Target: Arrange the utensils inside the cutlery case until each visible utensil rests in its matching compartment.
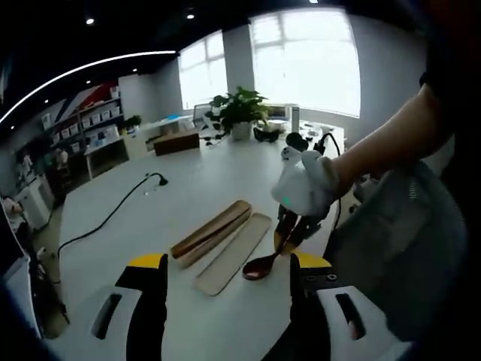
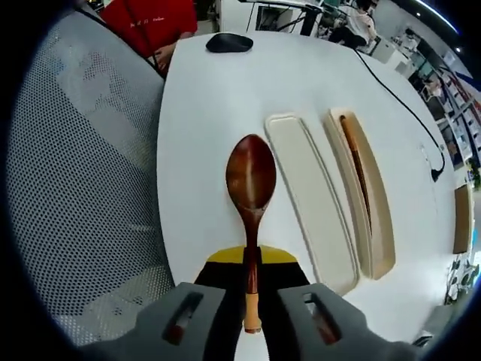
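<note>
So the big white table took up most of what I saw, with a grey mesh chair pushed right up against its edge on my side. Out past the middle of the table sat the open cutlery case, a long wooden tray with what looked like a pair of dark chopsticks lying along its inside, and its flat pale lid lay just beside it, between the case and the table edge nearest me. My right gripper was clamped on the handle of the wooden spoon, bowl pointing away from me, held over bare table between the lid and the chair-side edge, not in the case. My left gripper had its jaws spread wide with nothing between them, hanging over the near end of the table. Farther off there was a potted plant, a black cable snaking along the table, and a black mouse near the far edge.
</note>
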Available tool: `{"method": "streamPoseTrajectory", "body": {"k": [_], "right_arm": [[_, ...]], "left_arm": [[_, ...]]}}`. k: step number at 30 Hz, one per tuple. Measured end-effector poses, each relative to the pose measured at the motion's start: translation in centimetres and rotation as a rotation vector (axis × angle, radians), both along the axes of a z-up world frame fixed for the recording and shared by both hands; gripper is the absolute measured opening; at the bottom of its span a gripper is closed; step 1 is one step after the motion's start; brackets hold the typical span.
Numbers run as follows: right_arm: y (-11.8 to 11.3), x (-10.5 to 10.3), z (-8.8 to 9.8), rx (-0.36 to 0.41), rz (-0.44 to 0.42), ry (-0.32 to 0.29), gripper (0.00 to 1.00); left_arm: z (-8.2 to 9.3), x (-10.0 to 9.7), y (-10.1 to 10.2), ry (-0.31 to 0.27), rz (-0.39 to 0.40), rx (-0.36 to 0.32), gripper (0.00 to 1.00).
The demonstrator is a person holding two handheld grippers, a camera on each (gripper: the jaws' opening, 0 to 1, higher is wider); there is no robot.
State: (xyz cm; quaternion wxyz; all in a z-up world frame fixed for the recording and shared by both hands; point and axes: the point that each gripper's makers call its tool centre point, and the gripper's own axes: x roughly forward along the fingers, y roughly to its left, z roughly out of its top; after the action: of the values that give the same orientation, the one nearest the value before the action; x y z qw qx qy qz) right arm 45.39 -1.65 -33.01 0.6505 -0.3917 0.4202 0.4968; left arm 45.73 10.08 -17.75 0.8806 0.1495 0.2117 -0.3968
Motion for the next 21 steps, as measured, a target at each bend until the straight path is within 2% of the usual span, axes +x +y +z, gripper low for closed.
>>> {"method": "streamPoseTrajectory", "body": {"k": [3,11,21], "right_arm": [[0.0,0.8,0.7,0.014,-0.012,-0.015,0.0],[-0.7,1.8,1.4,0.017,-0.031,-0.023,0.0],[-0.8,3.2,2.8,0.019,-0.023,-0.046,0.01]], "left_arm": [[0.3,0.1,-0.1,-0.003,0.002,-0.015,0.68],[0.7,0.3,-0.3,-0.013,-0.005,-0.022,0.68],[0.8,0.3,-0.4,-0.01,-0.005,-0.036,0.68]]}}
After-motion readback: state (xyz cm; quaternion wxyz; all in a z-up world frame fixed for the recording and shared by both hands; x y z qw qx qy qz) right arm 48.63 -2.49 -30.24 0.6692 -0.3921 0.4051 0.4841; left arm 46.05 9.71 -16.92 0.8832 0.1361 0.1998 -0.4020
